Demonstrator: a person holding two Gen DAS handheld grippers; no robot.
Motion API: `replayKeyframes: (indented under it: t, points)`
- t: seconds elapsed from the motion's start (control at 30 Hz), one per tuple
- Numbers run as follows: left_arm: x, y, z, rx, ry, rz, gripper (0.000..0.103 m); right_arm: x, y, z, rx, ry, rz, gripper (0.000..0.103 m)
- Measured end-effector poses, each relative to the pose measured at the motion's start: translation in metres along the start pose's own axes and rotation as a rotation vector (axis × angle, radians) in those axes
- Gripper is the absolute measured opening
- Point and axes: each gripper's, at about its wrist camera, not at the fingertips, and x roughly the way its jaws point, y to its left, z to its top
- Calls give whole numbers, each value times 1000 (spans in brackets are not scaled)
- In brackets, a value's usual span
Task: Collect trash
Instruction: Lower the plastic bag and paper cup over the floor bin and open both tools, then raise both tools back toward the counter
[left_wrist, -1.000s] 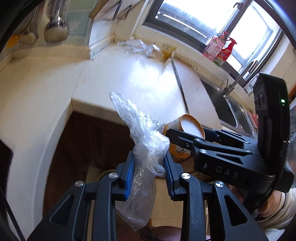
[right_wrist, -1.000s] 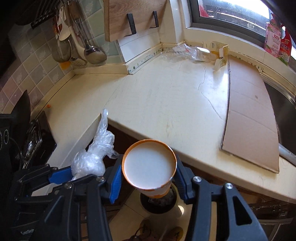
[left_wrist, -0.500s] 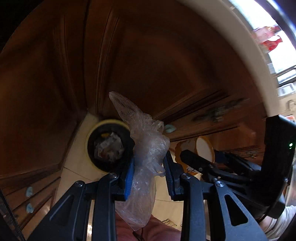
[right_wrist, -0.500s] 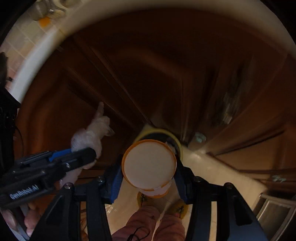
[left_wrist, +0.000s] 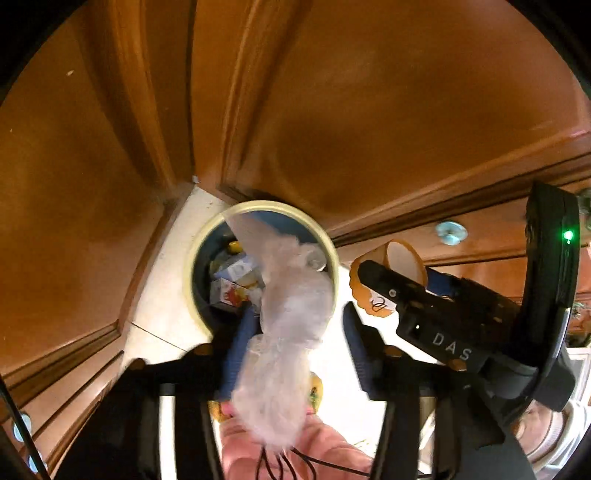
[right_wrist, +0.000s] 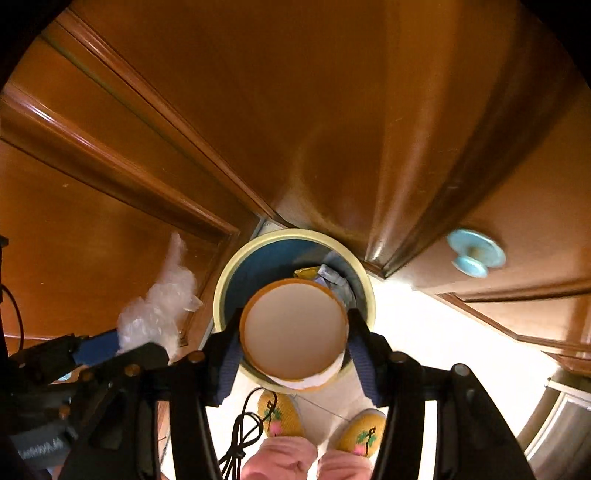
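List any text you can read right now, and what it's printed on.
"DAS": white letters on the black right hand-held gripper, left wrist view.
Dark scribble on the orange-rimmed paper cup: unreadable.
Faint lettering on the black left hand-held gripper body, right wrist view: too blurred.
Printed cartons in the round cream-rimmed bin: too small.

Both tools lowered over bin (left_wrist: 207, 236); left tool (left_wrist: 295, 347) jaws just opening, freeing plastic bag (left_wrist: 291, 314).

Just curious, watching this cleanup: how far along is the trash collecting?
Done: cartons already lie in the bin. In hand: both tongs hang over it; the left tongs have just been opening, plastic bag loose between them; the right tongs, also opening, have the paper cup between them. Left: both pieces must drop in.
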Motion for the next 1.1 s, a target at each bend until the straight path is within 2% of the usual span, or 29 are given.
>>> replayKeyframes:
  t: [0.17, 0.3, 0.5, 0.7, 0.87, 1.1]
  points:
    - [2, 12, 1, -4, -3, 30, 59, 12, 4, 2, -42, 16, -21, 63]
    - [-4, 14, -1, -14, -9, 49, 59, 14, 7, -2, -58, 30, -36, 76]
    - [-23, 13, -4, -26, -55, 95, 59, 9, 6, -8, -63, 40, -43, 77]
    - [-56, 7, -10, -20, -85, 115, 59, -17, 5, -14, -23, 63, -39, 77]
    - [-103, -9, -10, -14, -107, 122, 59, -65, 12, -17, -3, 59, -30, 77]
    - [-193, -51, -4, 38, -153, 120, 59, -173, 27, -10, -19, -1, -29, 77]
